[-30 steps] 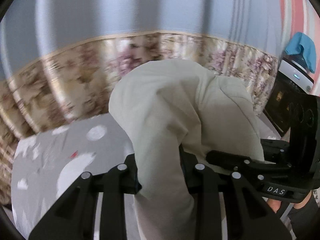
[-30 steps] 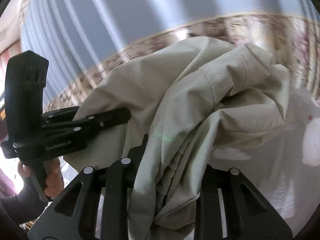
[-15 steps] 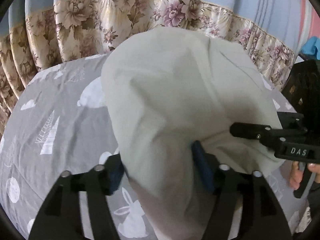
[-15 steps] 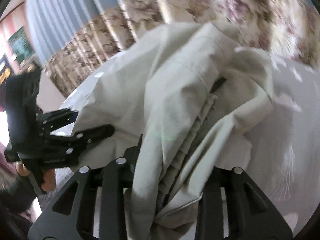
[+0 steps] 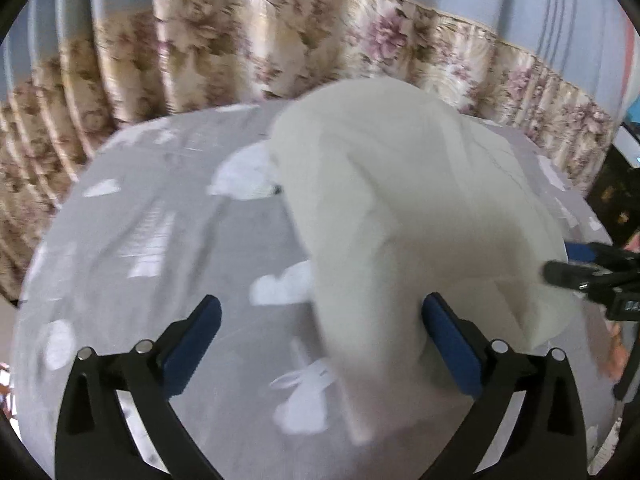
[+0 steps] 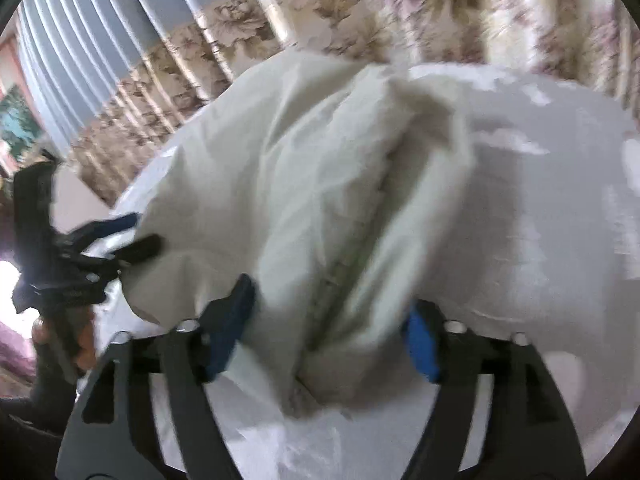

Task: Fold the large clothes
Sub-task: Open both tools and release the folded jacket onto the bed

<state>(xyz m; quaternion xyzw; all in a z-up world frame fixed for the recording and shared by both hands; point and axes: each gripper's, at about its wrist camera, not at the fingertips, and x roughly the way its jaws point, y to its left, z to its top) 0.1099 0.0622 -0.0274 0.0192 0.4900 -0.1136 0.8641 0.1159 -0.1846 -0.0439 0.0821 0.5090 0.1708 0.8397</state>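
Observation:
A cream garment (image 5: 400, 216) lies bunched in a heap on the grey printed bedsheet (image 5: 152, 248). My left gripper (image 5: 320, 340) is open, blue pads spread wide, the cloth lying between them against the right pad. My right gripper (image 6: 324, 332) is also open, with the garment (image 6: 304, 184) loose between its blue pads. The right gripper shows at the right edge of the left wrist view (image 5: 592, 276), open. The left gripper shows at the left of the right wrist view (image 6: 100, 248), open beside the cloth's edge.
A floral curtain (image 5: 248, 44) with blue upper panels hangs behind the bed. A dark appliance (image 5: 616, 192) stands at the far right. The bedsheet (image 6: 560, 216) extends to the right of the garment.
Both grippers have opened and let go of the garment, which has dropped onto the bed. Both views have tilted down toward the sheet.

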